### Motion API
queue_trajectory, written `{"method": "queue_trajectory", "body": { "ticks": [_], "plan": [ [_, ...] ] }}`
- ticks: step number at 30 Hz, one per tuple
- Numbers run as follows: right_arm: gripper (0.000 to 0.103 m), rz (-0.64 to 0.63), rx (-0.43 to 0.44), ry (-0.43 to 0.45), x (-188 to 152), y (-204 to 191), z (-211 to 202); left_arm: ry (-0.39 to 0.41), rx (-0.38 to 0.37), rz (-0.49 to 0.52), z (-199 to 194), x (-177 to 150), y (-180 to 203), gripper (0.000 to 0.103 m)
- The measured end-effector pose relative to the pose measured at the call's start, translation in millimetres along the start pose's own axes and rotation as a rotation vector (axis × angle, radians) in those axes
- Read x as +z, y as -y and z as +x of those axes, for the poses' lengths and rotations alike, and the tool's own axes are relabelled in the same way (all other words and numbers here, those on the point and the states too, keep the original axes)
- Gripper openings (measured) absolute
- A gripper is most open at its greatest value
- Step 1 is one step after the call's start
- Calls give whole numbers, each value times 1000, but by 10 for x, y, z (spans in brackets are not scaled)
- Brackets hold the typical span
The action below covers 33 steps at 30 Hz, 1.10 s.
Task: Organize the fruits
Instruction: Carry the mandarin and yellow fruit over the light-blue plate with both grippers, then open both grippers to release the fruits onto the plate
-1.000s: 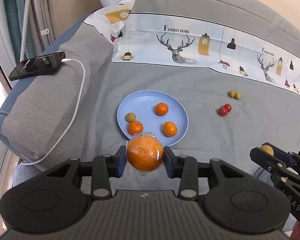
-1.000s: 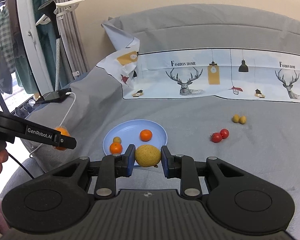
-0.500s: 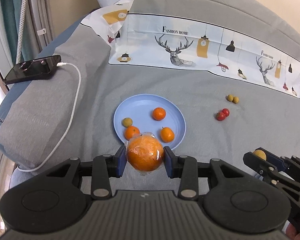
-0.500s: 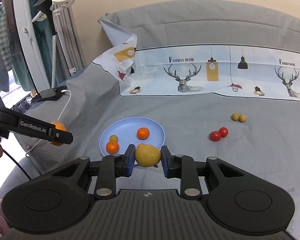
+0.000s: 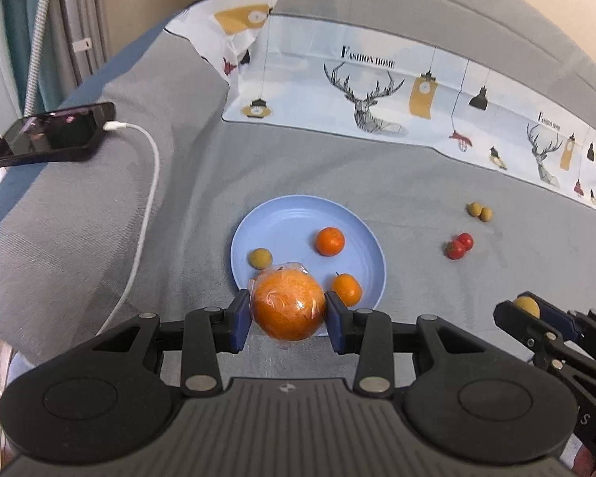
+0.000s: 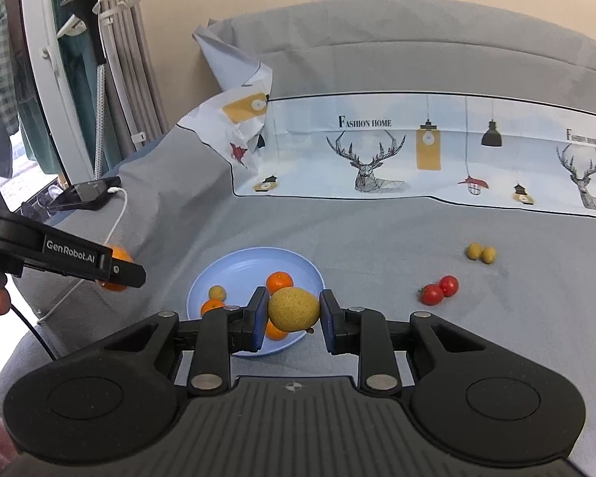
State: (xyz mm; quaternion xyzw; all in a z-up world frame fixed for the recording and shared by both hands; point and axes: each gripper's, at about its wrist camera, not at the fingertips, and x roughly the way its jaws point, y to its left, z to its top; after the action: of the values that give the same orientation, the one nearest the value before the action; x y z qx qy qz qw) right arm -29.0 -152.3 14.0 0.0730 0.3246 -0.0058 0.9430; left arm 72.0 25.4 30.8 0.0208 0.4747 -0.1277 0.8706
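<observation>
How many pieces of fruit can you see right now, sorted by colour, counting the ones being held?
Orange: 4, the big plastic-wrapped orange in the left gripper and three small mandarins on the round blue plate.
Yellow-green: 4, the rough yellow pear in the right gripper, one small round fruit on the plate, a pair on the grey sheet.
Red: 2 cherry tomatoes.
Total: 10.

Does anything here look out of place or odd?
Yes. Two tomatoes and two small yellow-green fruits lie loose on the grey cover, outside the blue plate. A charging phone rests near the edge.
</observation>
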Motion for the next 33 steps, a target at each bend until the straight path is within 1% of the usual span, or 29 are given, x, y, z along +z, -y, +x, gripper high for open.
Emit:
{"method": "queue_trajectory", "body": {
  "ticks": [5, 11, 14, 19, 25, 27, 29, 31, 32, 33],
  "plan": [
    [29, -23, 8, -48, 95, -32, 411, -31, -2, 5, 369, 132, -6, 43],
    [29, -66, 25, -77, 210, -82, 877, -62, 4, 3, 729, 269, -14, 43],
    [29, -98, 30, -97, 204, -80, 1103, -89, 14, 15, 972, 337, -15, 43],
    [29, -112, 39, -153, 186, -40, 1529, -130, 25, 46, 1394, 419, 19, 43],
    [29, -176, 46, -203, 124, -35, 1963, -180, 45, 66, 1811, 438, 25, 43],
    [29, -181, 41, -223, 101, -23, 2082, -189, 57, 75, 1912, 438, 35, 44],
    [29, -183, 38, -243, 81, -9, 2181, -155, 67, 108, 1932, 455, 76, 44],
    [29, -194, 46, -257, 67, -18, 2243, -153, 70, 120, 1951, 492, 97, 63],
    [30, -198, 43, -253, 66, -27, 2256, -150, 59, 104, 1952, 515, 82, 82],
    [31, -201, 40, -247, 70, -31, 2260, -136, 47, 86, 1931, 533, 61, 91]
  ]
}}
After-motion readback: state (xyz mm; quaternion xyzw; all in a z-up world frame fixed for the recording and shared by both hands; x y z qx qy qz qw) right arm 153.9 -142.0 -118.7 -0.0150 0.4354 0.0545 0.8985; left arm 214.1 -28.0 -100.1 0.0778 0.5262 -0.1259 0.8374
